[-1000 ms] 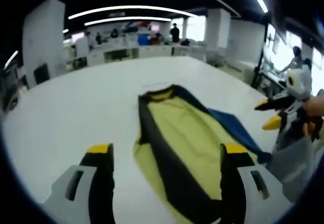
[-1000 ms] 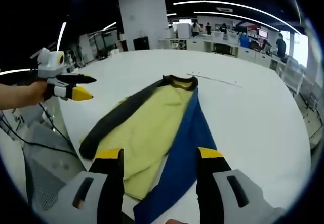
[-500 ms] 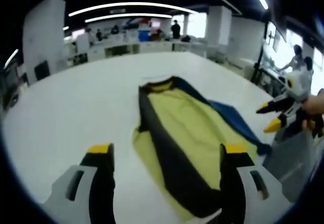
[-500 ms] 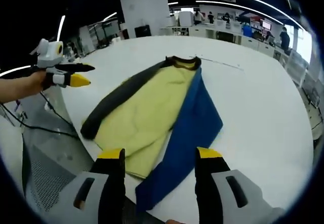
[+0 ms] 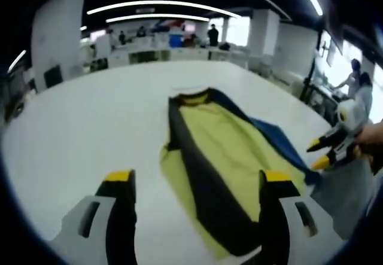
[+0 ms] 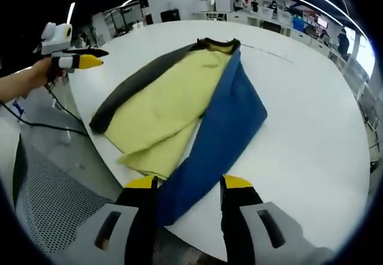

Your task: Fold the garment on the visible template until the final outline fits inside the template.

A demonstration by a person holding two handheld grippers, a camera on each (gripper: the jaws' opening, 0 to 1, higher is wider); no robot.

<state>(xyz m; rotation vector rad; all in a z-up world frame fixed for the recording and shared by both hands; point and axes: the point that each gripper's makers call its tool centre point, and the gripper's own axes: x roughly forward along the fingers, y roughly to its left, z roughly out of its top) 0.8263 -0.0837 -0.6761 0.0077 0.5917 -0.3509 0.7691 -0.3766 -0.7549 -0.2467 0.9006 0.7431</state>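
I am bringing the right hand-held gripper [image 6: 188, 184] down toward the blue sleeve end of the garment [image 6: 179, 106], which now sits between its parted jaws; a second ago the jaws were higher and wider over the cloth. The garment is lying long and narrow on the white tabletop [image 6: 311, 127], yellow body, dark sleeve, blue side, hem near the edge. The left hand-held gripper [image 5: 194, 178] is hovering with jaws apart and empty above the hem. I judge the next fold is starting; I cannot make out the template.
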